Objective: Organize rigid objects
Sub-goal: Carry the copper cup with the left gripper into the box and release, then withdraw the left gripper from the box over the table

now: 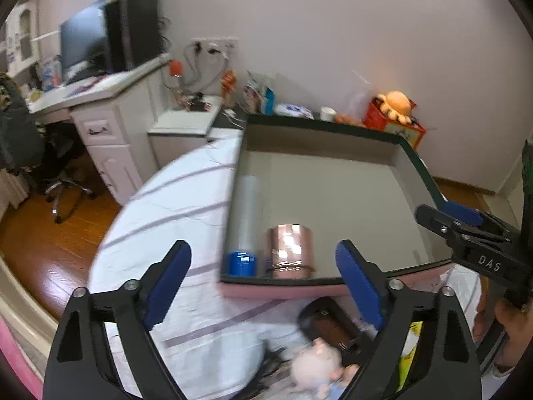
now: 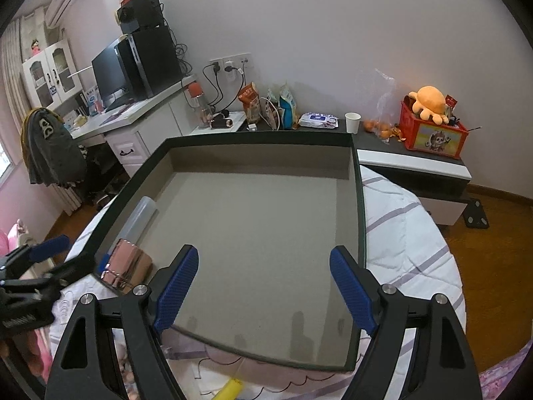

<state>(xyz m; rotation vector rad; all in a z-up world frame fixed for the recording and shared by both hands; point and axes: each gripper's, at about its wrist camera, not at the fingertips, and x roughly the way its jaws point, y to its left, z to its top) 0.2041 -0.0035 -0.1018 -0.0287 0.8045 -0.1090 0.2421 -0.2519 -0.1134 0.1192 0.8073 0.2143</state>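
A wide grey tray with a dark green rim lies on a white striped bedcover. In its near left corner a clear bottle with a blue cap lies beside a copper-coloured cup on its side. My left gripper hovers just in front of them, open, with nothing between its blue pads. My right gripper stands open over the tray's bare floor, also holding nothing. On the bedcover below the left gripper lie a pink pig figure, a black box-like object and a yellow item.
Behind the tray a dark shelf carries snack bags, a paper cup and a red crate with an orange plush toy. A white desk with a monitor and an office chair stand at the left. Wooden floor surrounds the bed.
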